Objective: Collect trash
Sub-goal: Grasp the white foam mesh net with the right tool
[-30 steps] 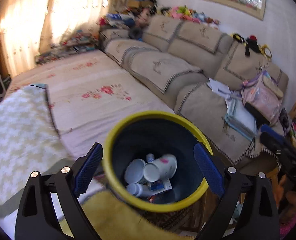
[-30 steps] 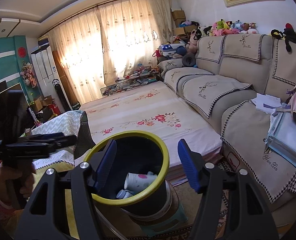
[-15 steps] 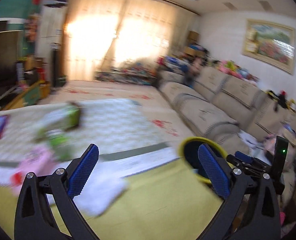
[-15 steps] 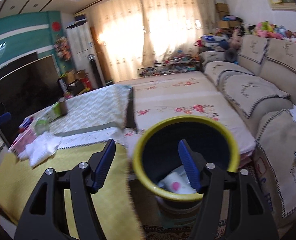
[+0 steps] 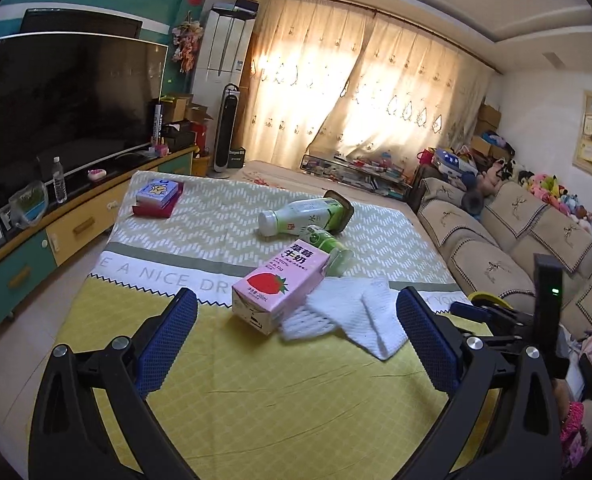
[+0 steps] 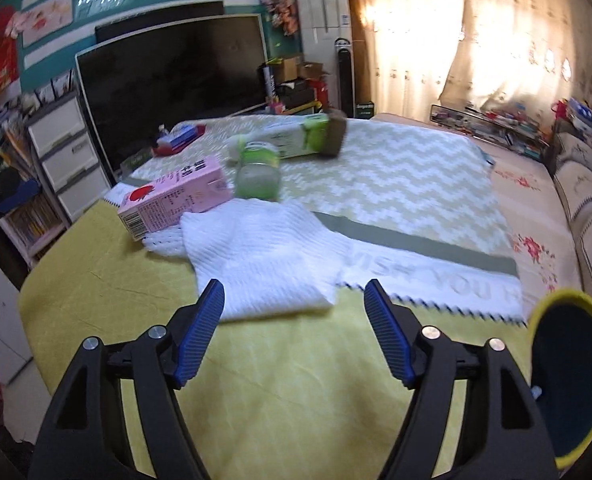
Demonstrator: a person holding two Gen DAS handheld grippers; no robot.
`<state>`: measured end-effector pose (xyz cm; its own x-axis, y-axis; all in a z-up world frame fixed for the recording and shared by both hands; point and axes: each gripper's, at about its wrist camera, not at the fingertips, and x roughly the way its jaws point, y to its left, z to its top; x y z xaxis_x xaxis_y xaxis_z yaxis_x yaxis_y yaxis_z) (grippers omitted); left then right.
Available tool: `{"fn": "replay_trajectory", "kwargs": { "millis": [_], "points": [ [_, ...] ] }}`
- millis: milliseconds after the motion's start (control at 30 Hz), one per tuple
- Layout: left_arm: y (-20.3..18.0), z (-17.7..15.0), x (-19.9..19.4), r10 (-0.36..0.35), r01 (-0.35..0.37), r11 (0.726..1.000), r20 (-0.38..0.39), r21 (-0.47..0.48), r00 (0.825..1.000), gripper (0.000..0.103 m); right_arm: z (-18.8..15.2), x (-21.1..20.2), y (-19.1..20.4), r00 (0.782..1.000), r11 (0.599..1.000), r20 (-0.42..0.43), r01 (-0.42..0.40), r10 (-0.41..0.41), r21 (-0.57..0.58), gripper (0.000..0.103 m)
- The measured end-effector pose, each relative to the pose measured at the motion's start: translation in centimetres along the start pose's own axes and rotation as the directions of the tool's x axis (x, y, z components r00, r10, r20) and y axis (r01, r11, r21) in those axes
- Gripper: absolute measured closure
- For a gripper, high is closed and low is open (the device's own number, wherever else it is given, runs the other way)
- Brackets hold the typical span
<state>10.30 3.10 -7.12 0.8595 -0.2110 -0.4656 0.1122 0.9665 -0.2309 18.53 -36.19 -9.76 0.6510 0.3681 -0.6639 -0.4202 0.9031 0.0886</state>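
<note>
Ahead of both tools lies the counter, covered with a yellow and chevron cloth, carrying the remaining trash. Largest is the white foam sheet, directly ahead of the right tool and just beyond its fingertips. Touching the sheet's far left edge is the pink strawberry milk carton, lying on its side straight ahead of the left tool. Beyond the carton lie a green-labelled bottle and a smaller green-capped bottle, both on their sides.

Both tools stand with jaws wide apart and hold nothing. The step in hand appears to be the approach to the next item. The next move likely calls for advancing a tool until its fingers straddle the carton or the sheet edge, then closing.

The right wrist view shows the yellow-rimmed bin at the tool's lower right, beside the counter edge; its contents are hidden. The left wrist view shows only a sliver of that rim, but shows the right tool itself.
</note>
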Motion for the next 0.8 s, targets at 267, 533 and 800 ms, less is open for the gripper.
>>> {"fn": "replay_trajectory", "kwargs": {
  "millis": [267, 533, 800],
  "points": [
    [-2.4, -0.2, 0.9, -0.035, 0.035, 0.999, -0.014, 0.018, 0.999, 0.005, 1.5, 5.4, 1.5, 0.987, 0.998, -0.148, 0.048, -0.054, -0.042, 0.030],
    [-2.8, -0.6, 2.0, -0.054, 0.054, 0.998, -0.032, 0.010, 0.998, 0.005, 0.5, 5.5, 0.8, 0.984, 0.998, -0.166, 0.055, -0.060, -0.038, 0.086],
    [-3.3, -1.0, 2.6, -0.057, 0.058, 0.998, -0.042, 0.016, 0.997, 0.005, 1.4, 0.8, 0.5, 1.000, 1.000, -0.030, 0.004, -0.004, 0.010, 0.096]
  ]
}}
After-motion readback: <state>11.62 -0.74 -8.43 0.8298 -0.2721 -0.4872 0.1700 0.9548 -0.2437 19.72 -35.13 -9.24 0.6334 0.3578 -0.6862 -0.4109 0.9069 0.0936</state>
